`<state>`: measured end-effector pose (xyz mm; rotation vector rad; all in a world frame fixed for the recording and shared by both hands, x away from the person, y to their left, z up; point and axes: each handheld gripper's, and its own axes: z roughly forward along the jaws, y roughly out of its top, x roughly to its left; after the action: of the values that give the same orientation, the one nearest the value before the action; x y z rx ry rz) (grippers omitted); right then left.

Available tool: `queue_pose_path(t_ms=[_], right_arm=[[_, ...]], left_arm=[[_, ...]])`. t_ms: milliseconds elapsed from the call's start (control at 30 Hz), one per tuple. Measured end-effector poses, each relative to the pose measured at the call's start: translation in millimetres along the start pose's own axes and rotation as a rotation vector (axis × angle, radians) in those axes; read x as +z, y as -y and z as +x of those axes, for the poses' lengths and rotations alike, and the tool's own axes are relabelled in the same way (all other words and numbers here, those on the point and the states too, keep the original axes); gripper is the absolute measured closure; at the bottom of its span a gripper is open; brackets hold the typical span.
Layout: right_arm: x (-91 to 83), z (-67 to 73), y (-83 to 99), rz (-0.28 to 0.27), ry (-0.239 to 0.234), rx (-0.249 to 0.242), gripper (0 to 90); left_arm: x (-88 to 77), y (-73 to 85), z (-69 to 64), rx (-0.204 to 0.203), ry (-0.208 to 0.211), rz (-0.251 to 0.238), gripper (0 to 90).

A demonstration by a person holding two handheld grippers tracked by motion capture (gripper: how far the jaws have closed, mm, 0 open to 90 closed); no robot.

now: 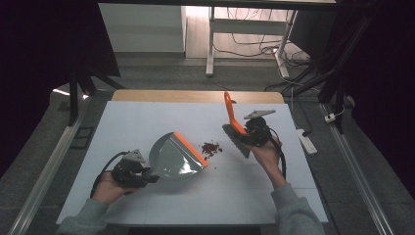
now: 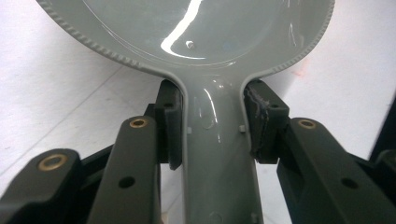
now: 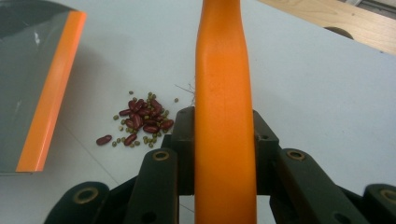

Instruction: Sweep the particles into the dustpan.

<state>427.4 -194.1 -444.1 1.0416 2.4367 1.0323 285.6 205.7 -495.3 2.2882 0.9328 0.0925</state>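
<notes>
Fingers of left gripper point(image 2: 212, 140) tight on dustpan point(image 1: 173, 156); right gripper point(image 3: 224, 154) tight on brush point(image 1: 234, 122)

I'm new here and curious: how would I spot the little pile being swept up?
On the white table, look between the grey dustpan and the orange-handled brush. The pile of beans lies just off the dustpan's orange lip: dark red beans mixed with tiny green ones, the table's only loose bits.
</notes>
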Motion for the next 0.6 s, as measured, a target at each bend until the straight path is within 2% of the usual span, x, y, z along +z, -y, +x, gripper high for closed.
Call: queue_pose_path(t_ms=[200,600], right_arm=[[22.3,1.5,-16.5,0.059,0.019,-0.030,70.4],[43.6,0.3,-27.1,0.089,0.027,-0.039,70.4]], left_arm=[[1.8,0.5,0.7,0.004,0.001,0.016,61.8],[9.3,-1.7,-2.8,0.038,0.014,0.057,61.9]])
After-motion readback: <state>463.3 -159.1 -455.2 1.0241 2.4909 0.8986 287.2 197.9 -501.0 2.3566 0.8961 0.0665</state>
